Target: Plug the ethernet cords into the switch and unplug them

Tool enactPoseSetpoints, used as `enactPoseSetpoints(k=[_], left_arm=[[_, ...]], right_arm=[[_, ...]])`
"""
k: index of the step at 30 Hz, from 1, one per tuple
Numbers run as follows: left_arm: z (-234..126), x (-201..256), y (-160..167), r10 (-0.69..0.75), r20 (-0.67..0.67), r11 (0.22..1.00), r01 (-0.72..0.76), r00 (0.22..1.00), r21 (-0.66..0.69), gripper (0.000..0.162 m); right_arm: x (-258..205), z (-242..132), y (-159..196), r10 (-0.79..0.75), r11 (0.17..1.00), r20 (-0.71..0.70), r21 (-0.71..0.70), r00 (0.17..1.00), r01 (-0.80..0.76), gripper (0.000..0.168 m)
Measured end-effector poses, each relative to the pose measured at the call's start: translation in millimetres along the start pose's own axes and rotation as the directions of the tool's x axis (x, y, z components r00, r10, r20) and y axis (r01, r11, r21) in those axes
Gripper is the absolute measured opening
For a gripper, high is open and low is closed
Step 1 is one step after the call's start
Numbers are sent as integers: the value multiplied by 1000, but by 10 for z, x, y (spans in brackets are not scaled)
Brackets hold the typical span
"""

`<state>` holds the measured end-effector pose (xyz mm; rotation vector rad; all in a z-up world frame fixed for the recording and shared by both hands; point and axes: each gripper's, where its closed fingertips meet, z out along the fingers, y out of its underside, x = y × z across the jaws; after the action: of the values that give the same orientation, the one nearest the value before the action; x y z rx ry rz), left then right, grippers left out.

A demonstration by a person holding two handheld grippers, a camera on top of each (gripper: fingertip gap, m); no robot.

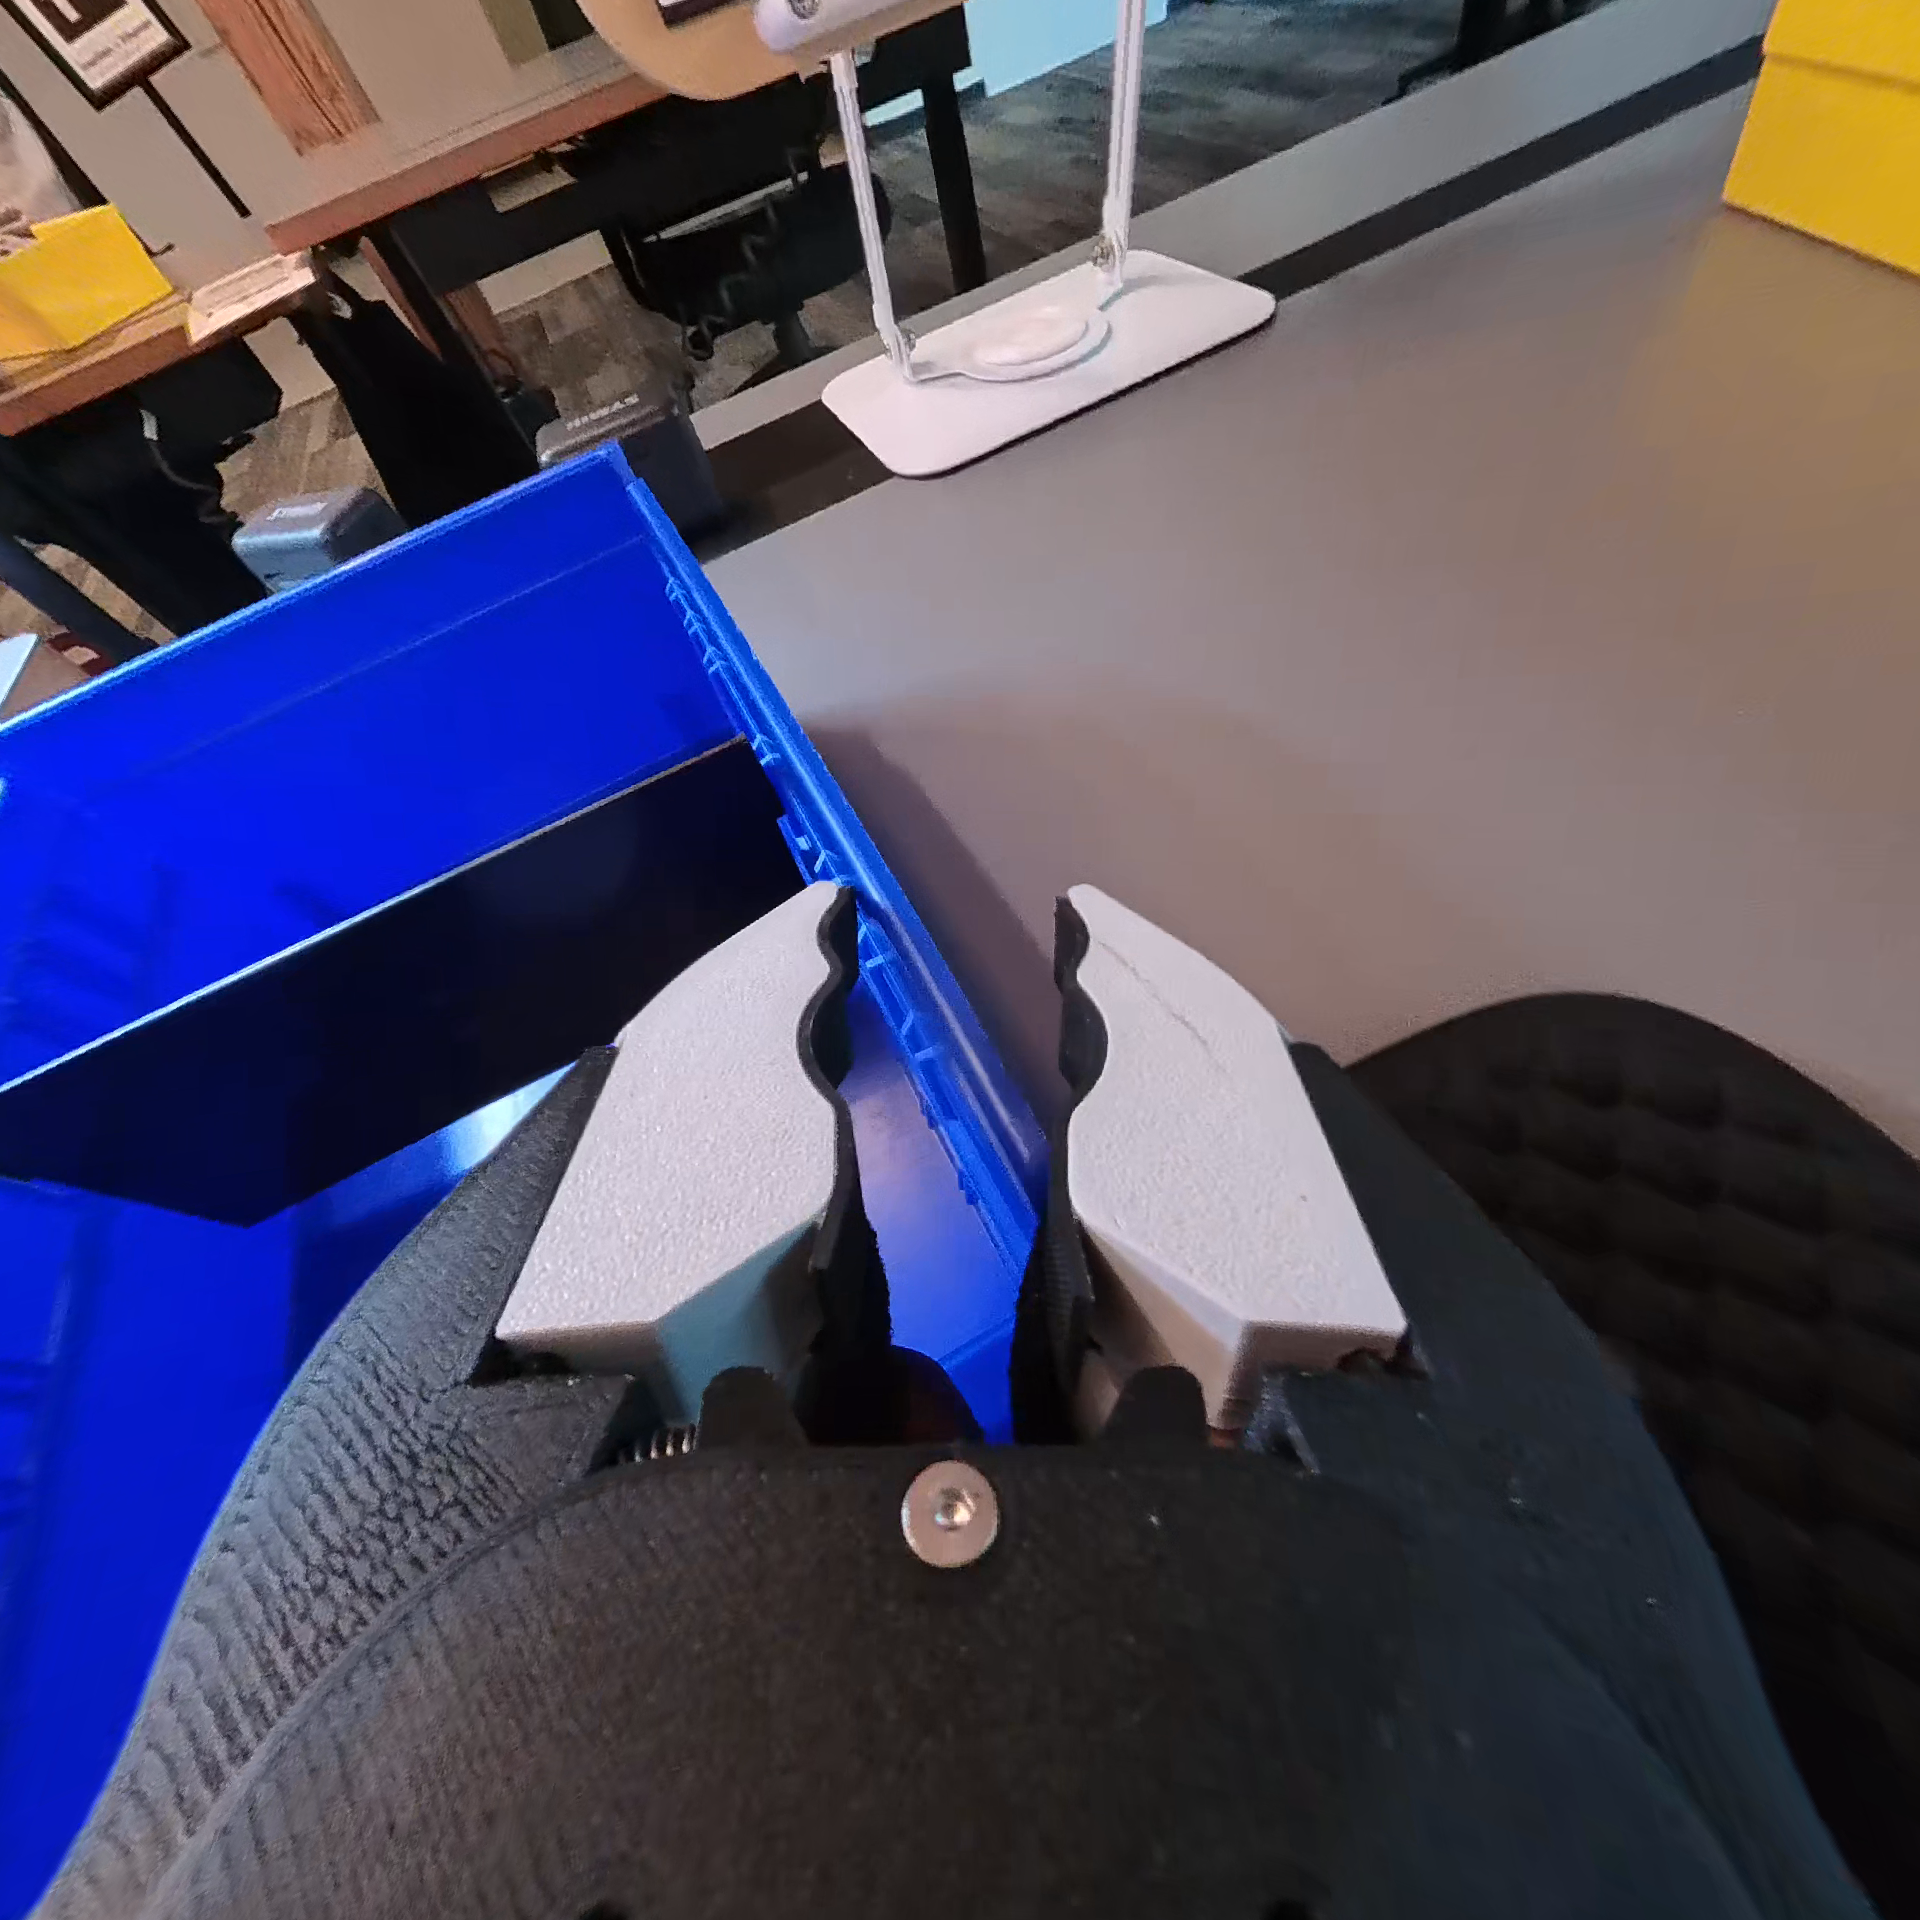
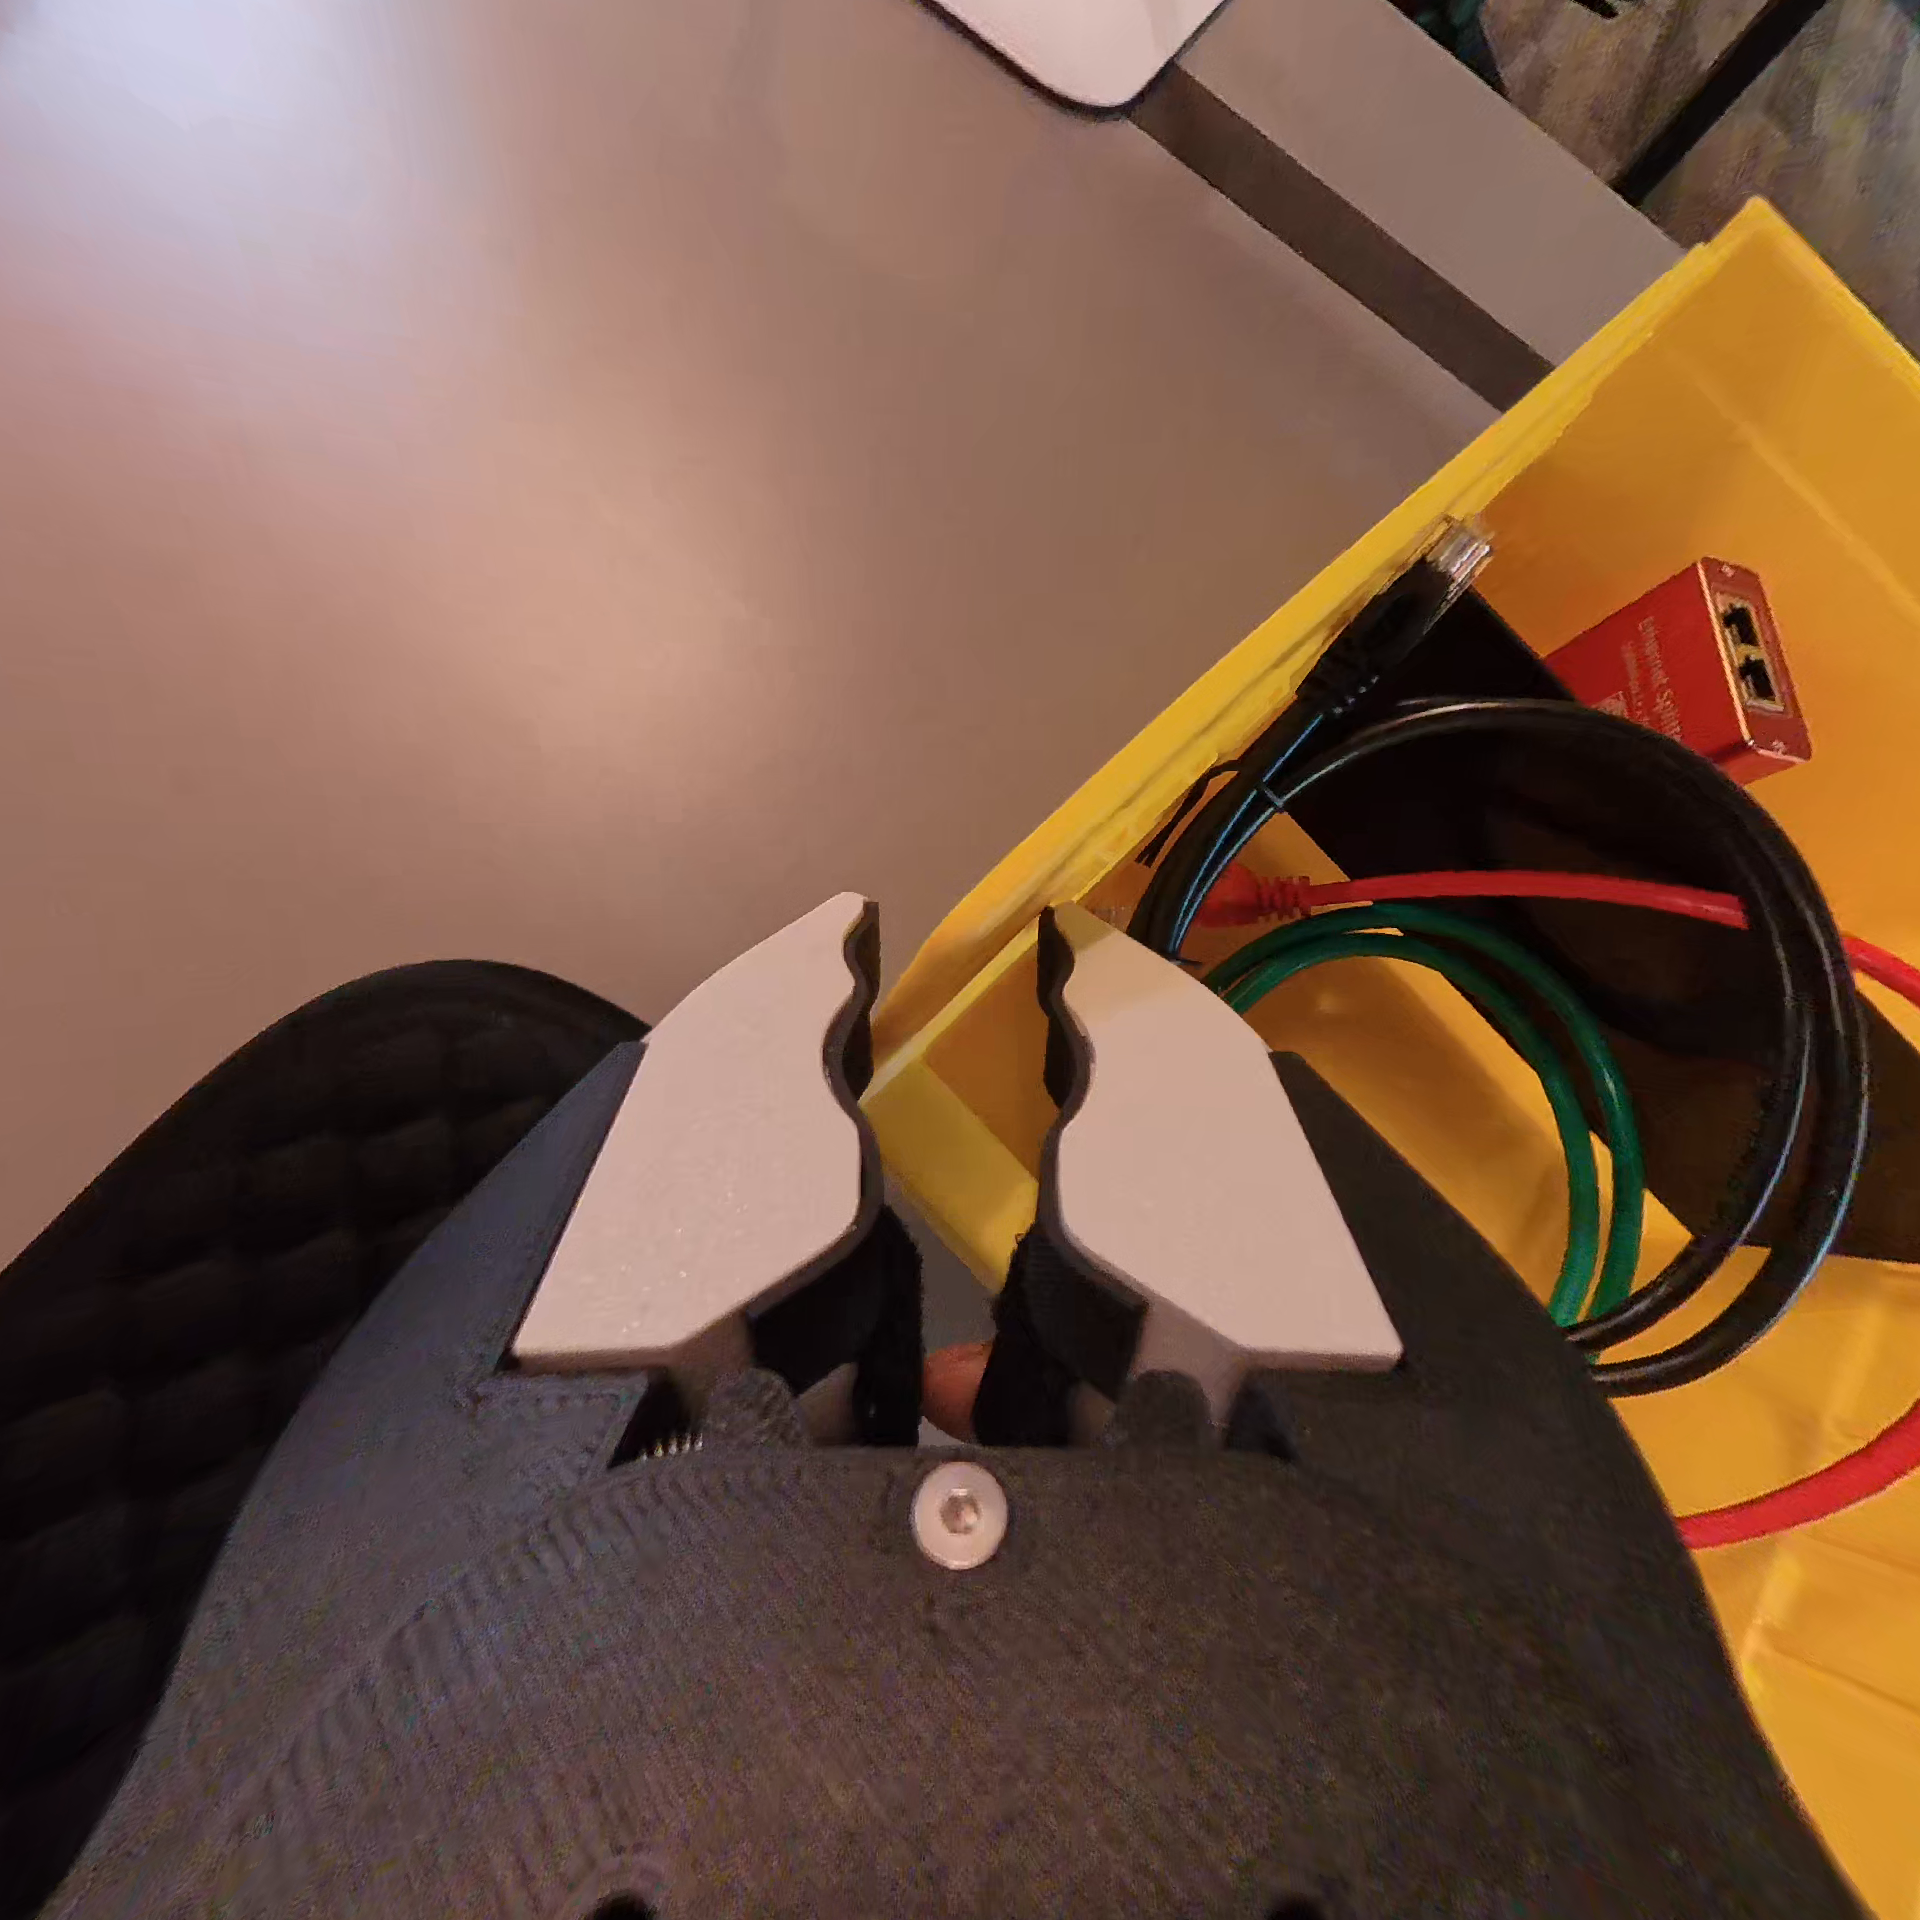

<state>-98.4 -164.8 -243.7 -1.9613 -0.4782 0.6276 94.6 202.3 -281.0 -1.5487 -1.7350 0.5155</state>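
**A:** What fills the 2 views, starting with the biggest thing?

**B:** A grey table (image 1: pixel 1403 644) runs under everything. On it, in the left wrist view, sits a large blue bin (image 1: pixel 343 790) with a dark divider across its inside. In the right wrist view a yellow bin (image 2: pixel 1195 717) stands at the table's right side. A black textured pad (image 2: pixel 260 1164) lies on the table near the camera, between the 2 bins. A white lamp base (image 1: pixel 1049 364) rests near the far table edge.

**B:** The left gripper (image 1: pixel 956 914) hangs over the blue bin's right wall, its grey fingers spread with nothing between them. The right gripper (image 2: pixel 956 925) hovers above the yellow bin's near corner, also parted and empty.

**A:** And the cords and the switch?

**B:** All inside the yellow bin. A black cord (image 2: pixel 1808 935) lies coiled, its clear plug (image 2: pixel 1460 551) leaning on the bin's left wall. A green cord (image 2: pixel 1579 1091) loops inside that coil, and a red cord (image 2: pixel 1507 888) crosses over both, its plug pointing left. The switch (image 2: pixel 1683 670), a small red box showing 2 open ports, lies toward the bin's far end, apart from every plug.
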Motion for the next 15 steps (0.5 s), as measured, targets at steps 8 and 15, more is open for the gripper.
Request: enactPoseSetpoints(k=[8, 15], left_arm=[[309, 177, -167, 5, -37, 1000, -4, 999, 21, 44], [553, 425, -329, 33, -89, 999, -30, 996, 37, 48]], right_arm=[[-301, 230, -317, -72, 997, 55, 25, 996, 70, 31], [-808, 381, -646, -153, 986, 160, 86, 975, 141, 31]])
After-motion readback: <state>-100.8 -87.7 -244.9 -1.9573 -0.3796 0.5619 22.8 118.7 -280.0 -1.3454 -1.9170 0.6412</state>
